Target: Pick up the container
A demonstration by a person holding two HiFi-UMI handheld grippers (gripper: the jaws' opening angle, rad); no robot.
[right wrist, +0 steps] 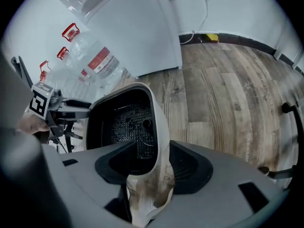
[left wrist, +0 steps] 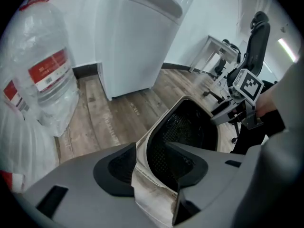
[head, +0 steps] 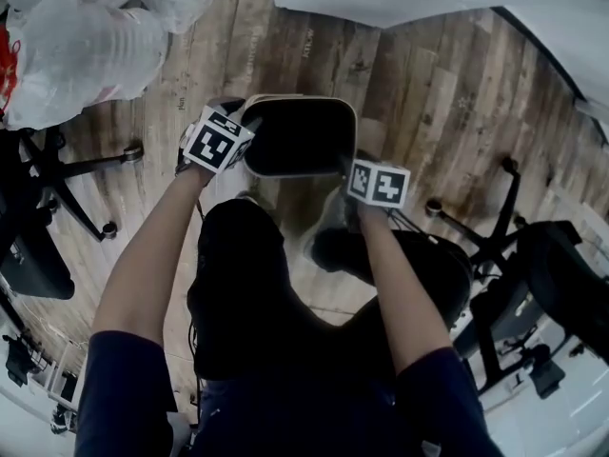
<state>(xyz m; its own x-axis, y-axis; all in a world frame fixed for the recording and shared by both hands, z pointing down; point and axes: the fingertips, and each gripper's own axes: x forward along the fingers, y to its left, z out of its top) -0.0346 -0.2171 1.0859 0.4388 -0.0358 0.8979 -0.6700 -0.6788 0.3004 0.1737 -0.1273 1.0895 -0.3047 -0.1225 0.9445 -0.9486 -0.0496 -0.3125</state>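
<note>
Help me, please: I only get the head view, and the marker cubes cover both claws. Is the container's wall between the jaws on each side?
Observer: On the left, yes: the left claw stands open astride the wall of the container, one jaw inside.
Operator: And the right?
Observer: The right claw is open too, with the wall between its jaws.
Operator: Anything inside?
Observer: Only a black perforated floor shows.

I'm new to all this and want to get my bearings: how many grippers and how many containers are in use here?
Grippers: 2, the left gripper and the right gripper
Container: 1
Total: 3
</note>
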